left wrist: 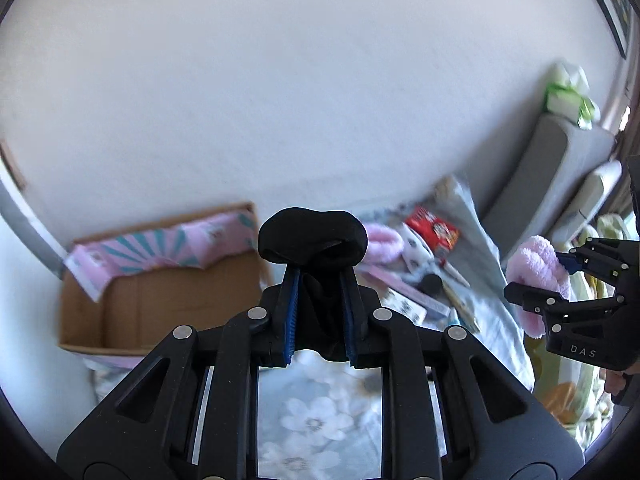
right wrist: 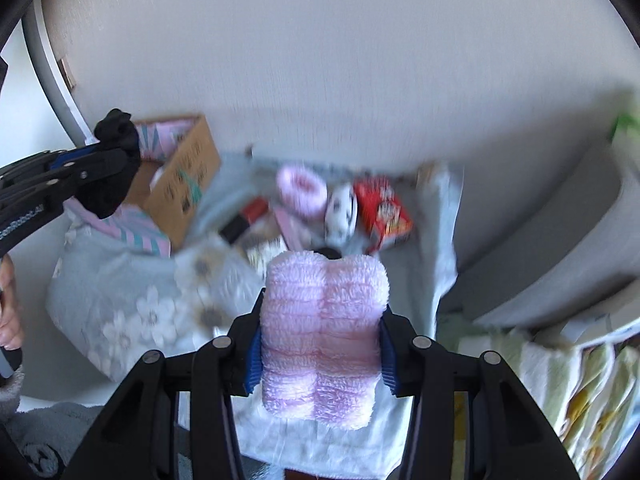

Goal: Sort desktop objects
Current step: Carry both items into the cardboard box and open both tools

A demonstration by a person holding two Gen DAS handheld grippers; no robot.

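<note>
Black sock is hanging pinched in the left gripper, while the right gripper is squeezing a fluffy pink slipper (cardboard box beyond).

We see a black sock, a fluffy pink slipper, a brown cardboard box, and a blue cloth with white flowers.
</note>
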